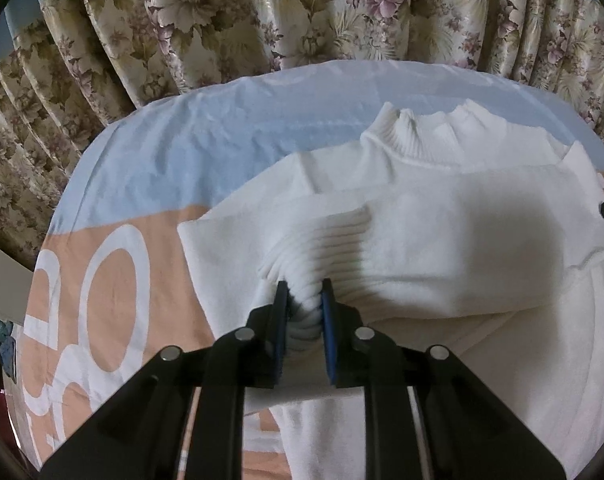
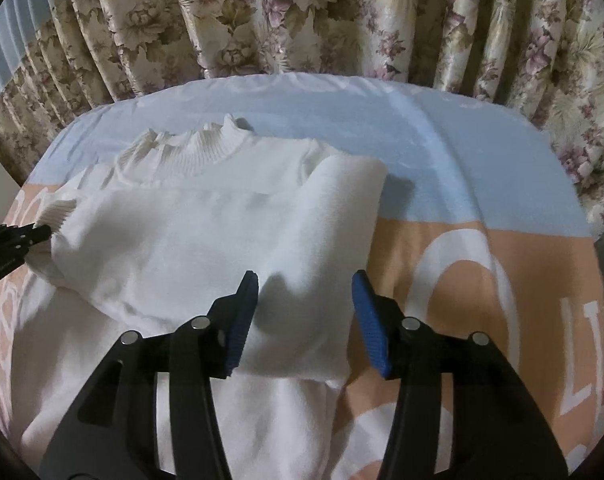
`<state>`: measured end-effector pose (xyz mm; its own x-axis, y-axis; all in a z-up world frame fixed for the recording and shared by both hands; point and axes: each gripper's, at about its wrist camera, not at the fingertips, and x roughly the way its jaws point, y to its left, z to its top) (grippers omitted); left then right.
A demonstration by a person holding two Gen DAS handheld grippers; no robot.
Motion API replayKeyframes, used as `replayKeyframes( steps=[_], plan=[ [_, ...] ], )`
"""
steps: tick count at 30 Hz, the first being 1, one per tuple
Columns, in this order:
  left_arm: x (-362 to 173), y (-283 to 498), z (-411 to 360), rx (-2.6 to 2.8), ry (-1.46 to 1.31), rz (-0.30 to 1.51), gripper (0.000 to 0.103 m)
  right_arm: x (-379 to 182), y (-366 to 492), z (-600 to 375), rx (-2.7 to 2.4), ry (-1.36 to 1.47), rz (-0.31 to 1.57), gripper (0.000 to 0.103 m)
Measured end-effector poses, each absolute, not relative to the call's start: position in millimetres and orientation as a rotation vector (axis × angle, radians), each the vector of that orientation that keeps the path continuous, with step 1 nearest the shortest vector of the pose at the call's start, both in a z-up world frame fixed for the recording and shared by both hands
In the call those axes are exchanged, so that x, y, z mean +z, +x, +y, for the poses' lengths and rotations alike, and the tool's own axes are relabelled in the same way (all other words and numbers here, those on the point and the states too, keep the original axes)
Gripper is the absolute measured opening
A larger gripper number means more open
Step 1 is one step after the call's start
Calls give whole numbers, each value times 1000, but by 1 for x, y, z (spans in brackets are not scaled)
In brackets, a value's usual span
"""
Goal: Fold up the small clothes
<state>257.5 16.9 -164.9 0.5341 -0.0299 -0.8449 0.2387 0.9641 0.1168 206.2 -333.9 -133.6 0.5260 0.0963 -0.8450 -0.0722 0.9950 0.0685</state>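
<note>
A white knit sweater (image 1: 442, 232) with a ribbed high collar (image 1: 434, 132) lies on a blue and peach sheet, both sleeves folded across its chest. My left gripper (image 1: 304, 292) is shut on the ribbed cuff (image 1: 306, 316) of one sleeve, which bunches between the blue pads. In the right wrist view the same gripper (image 2: 42, 234) pinches that cuff (image 2: 60, 212) at the sweater's left side. My right gripper (image 2: 305, 284) stands open just above the other folded sleeve (image 2: 326, 224) on the sweater (image 2: 190, 240). Its pads do not press on the cloth.
The sheet (image 1: 142, 168) bears large white letters (image 2: 582, 344) on its peach part. A pleated floral curtain (image 2: 302, 20) hangs close behind the far edge of the surface. Bare sheet lies left (image 1: 114, 280) and right (image 2: 462, 184) of the sweater.
</note>
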Motion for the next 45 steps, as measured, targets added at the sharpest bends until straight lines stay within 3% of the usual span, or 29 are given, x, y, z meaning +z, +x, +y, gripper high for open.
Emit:
replayKeyframes(
  steps=[2, 3, 4, 6, 11, 17, 21, 30, 32, 35, 38, 45],
  plan=[
    [-162, 255, 19, -157, 232, 1005, 25, -131, 204, -334, 98, 24, 1011, 54],
    [-158, 252, 23, -154, 220, 1005, 34, -129, 202, -334, 100, 25, 1008, 56],
    [-153, 249, 28, -151, 206, 1004, 56, -128, 200, -334, 101, 24, 1004, 57],
    [-140, 240, 39, -121, 195, 980, 80, -124, 198, -333, 100, 19, 996, 58],
    [-119, 228, 53, -81, 231, 941, 80, -117, 195, -330, 107, 15, 984, 61],
    [-130, 250, 7, -239, 214, 953, 80, -123, 205, -302, 176, -6, 995, 60],
    [-157, 262, -19, -273, 274, 994, 80, -140, 208, -280, 198, -99, 1023, 50],
    [-169, 246, -7, -275, 268, 997, 80, -155, 194, -302, 226, -93, 1049, 42],
    [-160, 241, -6, -261, 242, 991, 80, -150, 192, -301, 222, -89, 1033, 44],
    [-145, 229, -1, -257, 196, 970, 81, -134, 184, -303, 247, -14, 990, 57],
    [-133, 214, 1, -223, 167, 953, 91, -120, 172, -302, 251, 3, 956, 67],
    [-121, 181, 6, -149, 119, 954, 96, -104, 145, -294, 204, 23, 910, 87]
  ],
)
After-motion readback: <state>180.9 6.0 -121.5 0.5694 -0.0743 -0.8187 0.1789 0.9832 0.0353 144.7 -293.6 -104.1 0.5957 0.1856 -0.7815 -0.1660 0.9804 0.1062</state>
